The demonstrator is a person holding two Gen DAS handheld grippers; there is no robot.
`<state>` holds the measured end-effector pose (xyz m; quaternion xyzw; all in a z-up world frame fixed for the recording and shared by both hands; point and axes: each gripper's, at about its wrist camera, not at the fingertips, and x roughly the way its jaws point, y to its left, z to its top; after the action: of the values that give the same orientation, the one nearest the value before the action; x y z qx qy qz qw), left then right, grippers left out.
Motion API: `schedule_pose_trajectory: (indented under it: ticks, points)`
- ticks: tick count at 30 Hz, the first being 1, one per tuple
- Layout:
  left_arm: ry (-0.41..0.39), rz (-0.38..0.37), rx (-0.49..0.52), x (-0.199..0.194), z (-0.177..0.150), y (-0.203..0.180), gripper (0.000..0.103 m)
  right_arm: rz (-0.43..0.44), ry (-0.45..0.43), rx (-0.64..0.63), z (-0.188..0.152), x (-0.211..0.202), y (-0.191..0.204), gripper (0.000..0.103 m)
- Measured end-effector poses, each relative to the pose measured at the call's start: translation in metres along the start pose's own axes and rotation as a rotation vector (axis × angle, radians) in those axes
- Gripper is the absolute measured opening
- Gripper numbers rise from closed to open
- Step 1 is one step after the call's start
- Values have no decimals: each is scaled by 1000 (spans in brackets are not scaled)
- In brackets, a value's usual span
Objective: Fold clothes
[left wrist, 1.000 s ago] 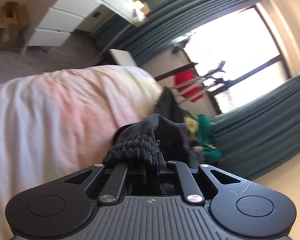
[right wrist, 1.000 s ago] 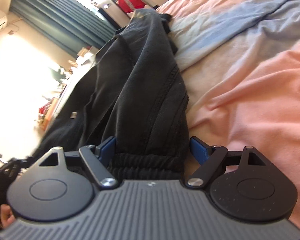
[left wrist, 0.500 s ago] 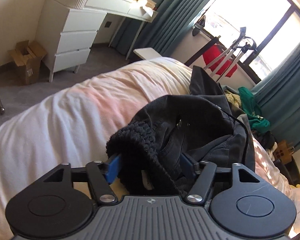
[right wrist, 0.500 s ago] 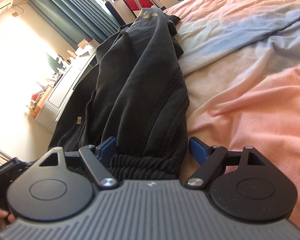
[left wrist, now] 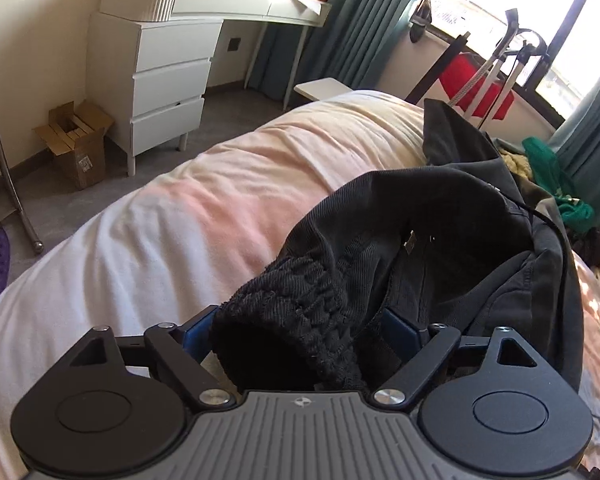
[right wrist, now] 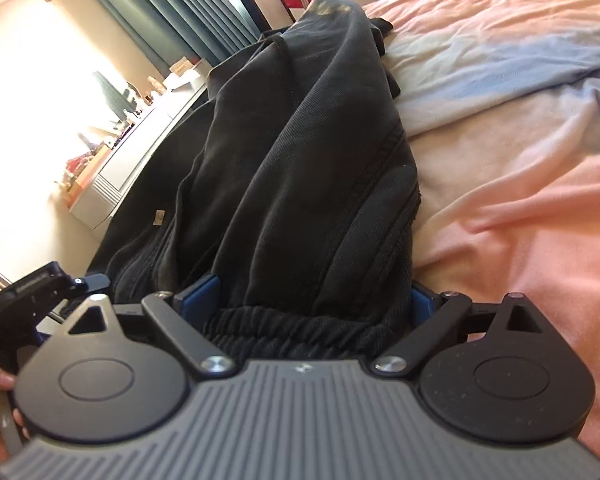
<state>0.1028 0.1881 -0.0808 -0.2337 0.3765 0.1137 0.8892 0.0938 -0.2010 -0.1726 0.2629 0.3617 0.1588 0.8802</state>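
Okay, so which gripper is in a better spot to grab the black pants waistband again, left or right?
Probably right. The right gripper has the flat elastic waistband of the black pants square between its opening jaws. The left gripper, jaws also opening, only has a bunched, twisted end.

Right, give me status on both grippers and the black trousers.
Left hand-held gripper opening, ribbed waistband loose between jaws. Right hand-held gripper opening, black trousers on bed between jaws. Nothing in the way.
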Motion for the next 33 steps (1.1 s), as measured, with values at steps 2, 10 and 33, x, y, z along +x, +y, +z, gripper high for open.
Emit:
schedule_pose_trajectory:
  ticks: [2, 10, 33]
  points:
    - [13, -16, -38, 5, 0, 5, 81, -12, 3, 6, 1, -1, -1, 71]
    - [-26, -53, 72, 4, 11, -27, 18, 29, -39, 161, -1, -29, -21, 25]
    - [-245, 46, 187, 45, 200, 34, 20, 339, 250, 193, -60, 111, 145, 13]
